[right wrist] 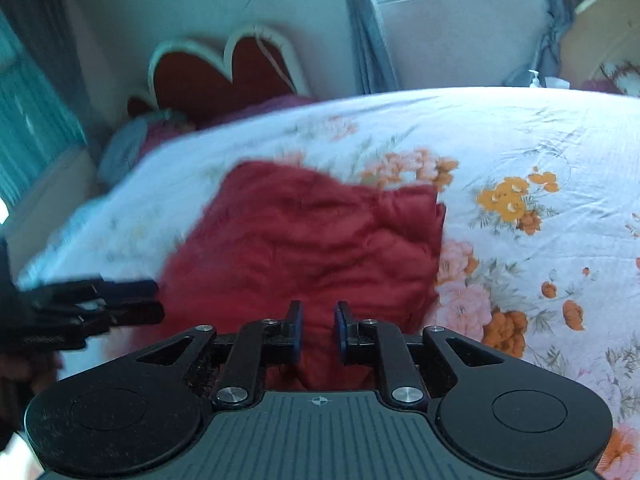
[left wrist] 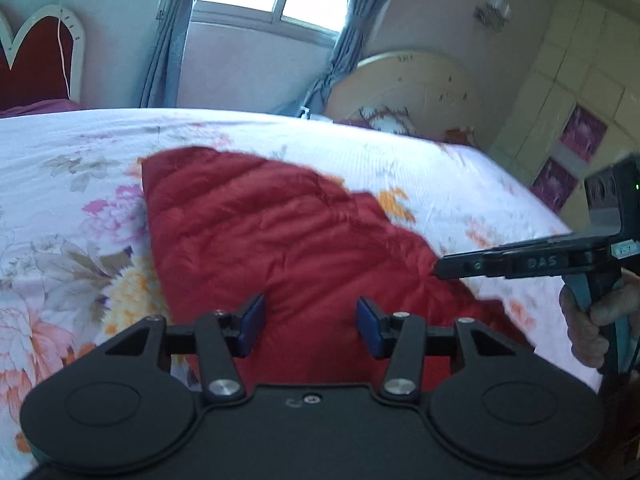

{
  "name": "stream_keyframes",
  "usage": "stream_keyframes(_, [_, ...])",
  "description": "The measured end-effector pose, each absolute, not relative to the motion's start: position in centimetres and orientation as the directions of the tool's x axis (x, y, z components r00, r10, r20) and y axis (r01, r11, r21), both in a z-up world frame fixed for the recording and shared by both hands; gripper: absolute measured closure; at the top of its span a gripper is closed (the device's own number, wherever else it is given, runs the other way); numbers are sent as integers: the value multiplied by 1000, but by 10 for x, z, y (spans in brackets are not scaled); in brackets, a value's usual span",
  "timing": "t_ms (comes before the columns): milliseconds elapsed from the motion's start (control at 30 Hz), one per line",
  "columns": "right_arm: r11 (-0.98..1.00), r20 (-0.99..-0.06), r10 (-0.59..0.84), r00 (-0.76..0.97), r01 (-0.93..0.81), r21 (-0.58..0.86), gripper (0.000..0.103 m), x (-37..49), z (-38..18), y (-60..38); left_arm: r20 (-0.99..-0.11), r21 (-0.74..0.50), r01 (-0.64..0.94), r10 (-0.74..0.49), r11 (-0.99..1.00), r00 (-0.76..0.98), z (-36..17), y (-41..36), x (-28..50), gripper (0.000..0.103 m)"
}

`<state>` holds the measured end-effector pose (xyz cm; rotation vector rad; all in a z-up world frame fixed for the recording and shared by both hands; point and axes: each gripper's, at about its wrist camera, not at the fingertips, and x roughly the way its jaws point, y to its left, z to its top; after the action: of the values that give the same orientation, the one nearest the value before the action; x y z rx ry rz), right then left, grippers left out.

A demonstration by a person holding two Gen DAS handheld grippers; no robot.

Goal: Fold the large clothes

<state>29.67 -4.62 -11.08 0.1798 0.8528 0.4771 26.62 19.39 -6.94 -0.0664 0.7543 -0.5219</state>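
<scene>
Red quilted jacket [left wrist: 280, 236] lies puffy and creased across the middle of both frames on the floral bedsheet [left wrist: 72, 184], apparently already folded into a thick bundle. The left gripper [left wrist: 311, 326] hangs over its near edge with jaws parted and empty; the right gripper [right wrist: 318, 330] has its jaws narrowed to a small gap, with nothing clearly pinched. Judging by this, one fold is laid, and the next move calls for taking a fresh edge with both grippers.

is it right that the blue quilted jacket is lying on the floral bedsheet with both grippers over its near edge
Not quite: the quilted jacket is red, not blue, as both wrist views show. The rest holds: it lies on the floral bedsheet, with the left gripper and right gripper over its near edge.
</scene>
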Motion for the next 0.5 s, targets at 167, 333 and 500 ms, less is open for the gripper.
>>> stream_keyframes(167, [896,-727,443,525,-279,345,88,303,-147,-45,-649,-214,412,-444,886,618,-91,187,265,53])
stream_keyframes(333, [896,-696,444,564,-289,337,88,283,-115,-47,-648,-222,394,-437,892,624,-73,193,250,55])
stream_keyframes(500, [865,-668,501,550,-349,361,88,257,-92,-41,-659,-224,366,-418,903,626,-65,190,225,55])
